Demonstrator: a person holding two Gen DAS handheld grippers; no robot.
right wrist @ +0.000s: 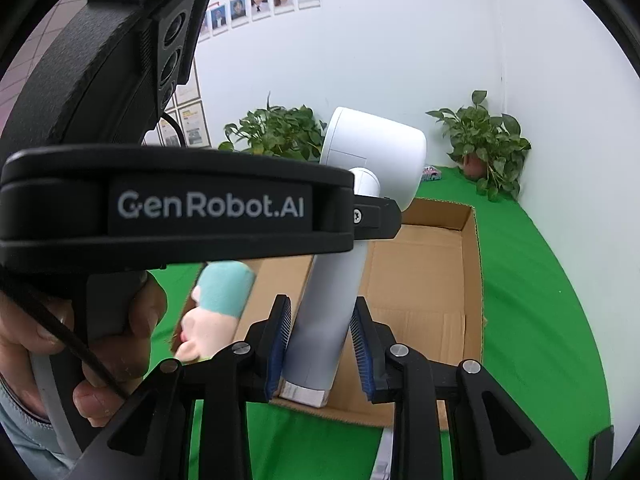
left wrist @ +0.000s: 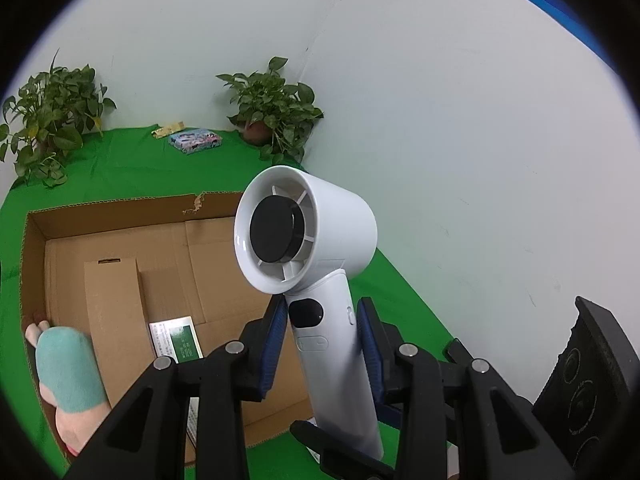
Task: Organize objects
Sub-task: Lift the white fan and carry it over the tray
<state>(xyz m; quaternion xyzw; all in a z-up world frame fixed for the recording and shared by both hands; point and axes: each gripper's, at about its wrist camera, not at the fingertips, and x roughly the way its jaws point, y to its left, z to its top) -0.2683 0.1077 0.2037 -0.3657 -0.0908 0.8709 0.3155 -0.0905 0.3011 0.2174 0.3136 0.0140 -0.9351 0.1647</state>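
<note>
A white handheld fan (left wrist: 320, 264) with a black hub is held upright above the open cardboard box (left wrist: 120, 216). My left gripper (left wrist: 323, 344) has its blue pads on both sides of the fan's handle. In the right wrist view the same fan (right wrist: 340, 280) stands between the blue pads of my right gripper (right wrist: 320, 344), which sit at the lower handle with small gaps showing. The left gripper's body (right wrist: 180, 208) crosses in front and reaches the fan's neck. A plush toy (left wrist: 68, 376) in teal and pink lies in the box's near left corner.
Inside the box lie a flat brown carton (left wrist: 116, 304) and a green-and-white card (left wrist: 176, 340). The table has a green cloth (right wrist: 540, 320). Two potted plants (left wrist: 272, 104) (left wrist: 48, 116) stand at the back wall, with a small colourful box (left wrist: 196, 142) between them.
</note>
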